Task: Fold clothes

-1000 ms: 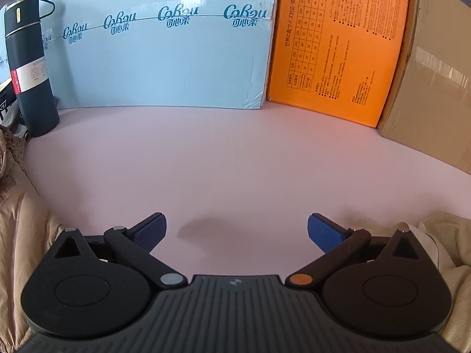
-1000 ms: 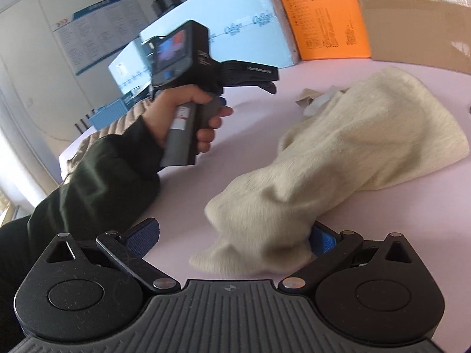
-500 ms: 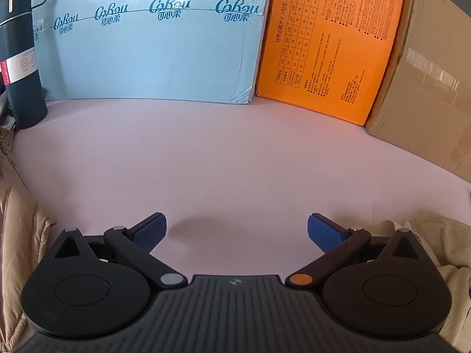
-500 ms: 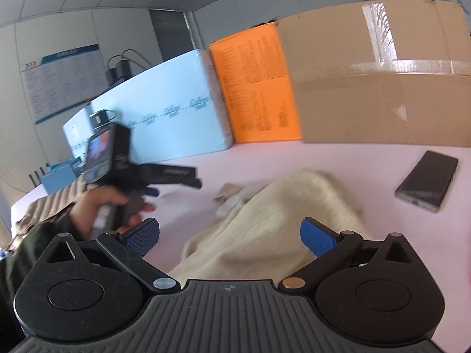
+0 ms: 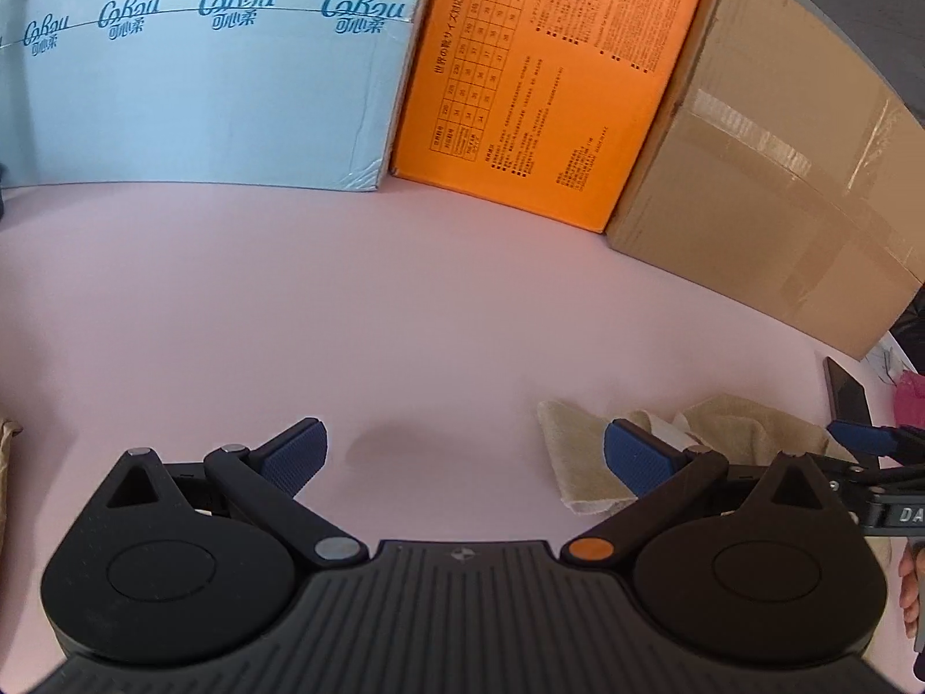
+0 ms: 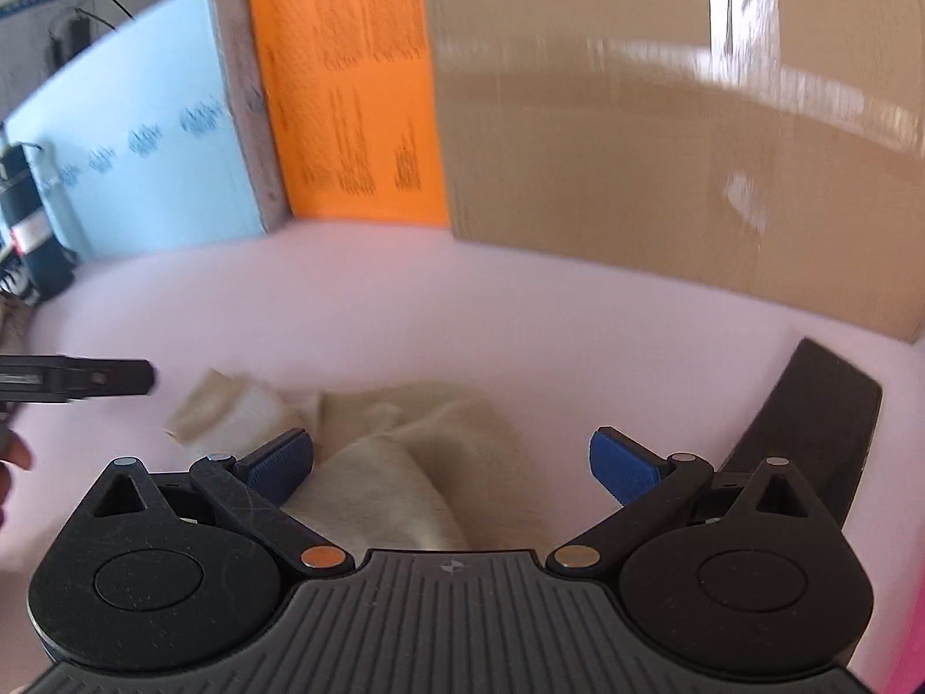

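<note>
Your right wrist view is smeared by motion: the print on the orange box (image 6: 347, 98) and the blue box (image 6: 144, 144) cannot be read. The beige garment (image 6: 404, 451) runs under your right gripper's body, so its near edge is hidden. The phone (image 6: 809, 422) is partly covered too. In your left wrist view, the garment's right part sits behind the gripper's finger (image 5: 636, 457).

A cream knit garment (image 6: 399, 451) lies crumpled on the pink surface (image 6: 462, 312), low centre-left in the right wrist view, one flat end (image 5: 569, 457) spread out.
</note>
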`<state>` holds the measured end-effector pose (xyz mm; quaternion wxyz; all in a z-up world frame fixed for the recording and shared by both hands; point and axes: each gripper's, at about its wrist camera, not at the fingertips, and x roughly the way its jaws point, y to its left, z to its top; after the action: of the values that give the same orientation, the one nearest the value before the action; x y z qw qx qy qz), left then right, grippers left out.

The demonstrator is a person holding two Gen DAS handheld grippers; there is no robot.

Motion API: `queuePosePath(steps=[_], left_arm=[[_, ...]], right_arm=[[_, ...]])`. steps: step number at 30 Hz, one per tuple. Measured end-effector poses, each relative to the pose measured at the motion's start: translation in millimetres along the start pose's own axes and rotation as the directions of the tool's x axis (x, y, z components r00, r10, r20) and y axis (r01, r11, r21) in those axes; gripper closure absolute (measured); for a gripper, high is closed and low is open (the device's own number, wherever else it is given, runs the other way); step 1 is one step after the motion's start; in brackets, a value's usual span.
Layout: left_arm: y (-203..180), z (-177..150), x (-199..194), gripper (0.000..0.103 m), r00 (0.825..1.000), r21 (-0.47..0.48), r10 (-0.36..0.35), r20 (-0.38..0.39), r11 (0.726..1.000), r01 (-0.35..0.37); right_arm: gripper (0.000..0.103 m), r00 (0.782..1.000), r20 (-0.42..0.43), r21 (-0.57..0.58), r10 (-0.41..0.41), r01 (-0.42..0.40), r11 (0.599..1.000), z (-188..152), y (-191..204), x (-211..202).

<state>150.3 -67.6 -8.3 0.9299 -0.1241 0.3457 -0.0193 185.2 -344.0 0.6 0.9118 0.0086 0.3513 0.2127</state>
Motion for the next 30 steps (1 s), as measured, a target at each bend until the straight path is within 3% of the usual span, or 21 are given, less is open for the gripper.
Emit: queuePosePath(steps=[1,2,3,6,10,16,24,26,28,29,30], left_arm=[[-1.1,-0.5,0.3,0.000,1.000,0.005,-0.002,-0.003,1.000,0.002],[-1.3,-0.8,1.0,0.000,1.000,0.009,0.003,-0.003,1.000,-0.003],[-1.5,-1.1,1.7,0.000,1.000,0.012,0.007,-0.004,1.000,-0.007],[-2.0,-2.1,3.8,0.000,1.000,0.022,0.021,-0.004,1.000,-0.021],[-2.7,-3.3,6.6,0.000,0.999,0.035,0.039,-0.005,0.999,-0.039],[-3.9,-5.6,10.5,0.000,0.998,0.058,0.065,-0.004,0.996,-0.065],[-7.6,-9.3,9.1,0.000,0.998,0.081,0.067,0.021,0.994,-0.069],[-12.6,-11.8,8.6,0.000,0.999,0.103,0.052,0.016,0.993,-0.053],[-18.8,-14.8,8.1,0.000,0.999,0.129,0.034,0.008,0.991,-0.034],[-21.6,-16.2,7.7,0.000,1.000,0.139,0.019,0.002,0.990,-0.019],[-23.8,-17.4,6.9,0.000,1.000,0.141,-0.013,-0.010,0.990,0.014]], right_arm=[[0.024,1.000,-0.007,0.001,0.030,-0.030,1.000,-1.8,-0.3,1.7],[0.070,0.998,-0.013,0.001,0.062,-0.062,0.998,-3.7,-0.4,3.1],[0.088,0.998,-0.011,-0.002,0.064,-0.064,0.998,-5.6,1.8,1.7],[0.091,0.996,0.038,0.004,0.083,-0.083,0.997,-10.5,6.8,-14.6],[0.091,0.973,0.174,0.047,0.152,-0.163,0.986,-12.8,6.4,-59.7],[0.091,0.944,0.293,0.014,0.149,-0.160,0.987,-38.3,2.3,-141.4],[0.091,0.972,0.232,0.055,0.024,-0.038,0.998,-102.0,-23.6,-190.0],[0.090,0.971,0.240,0.005,0.026,-0.028,1.000,-106.1,-14.2,-192.6],[0.064,0.968,0.249,-0.049,0.039,-0.028,0.998,-106.7,-3.1,-194.1],[0.036,0.967,0.252,-0.080,0.049,-0.029,0.996,-104.1,3.7,-192.1],[0.025,0.966,0.254,-0.115,0.058,-0.030,0.993,-101.4,10.8,-189.6]])
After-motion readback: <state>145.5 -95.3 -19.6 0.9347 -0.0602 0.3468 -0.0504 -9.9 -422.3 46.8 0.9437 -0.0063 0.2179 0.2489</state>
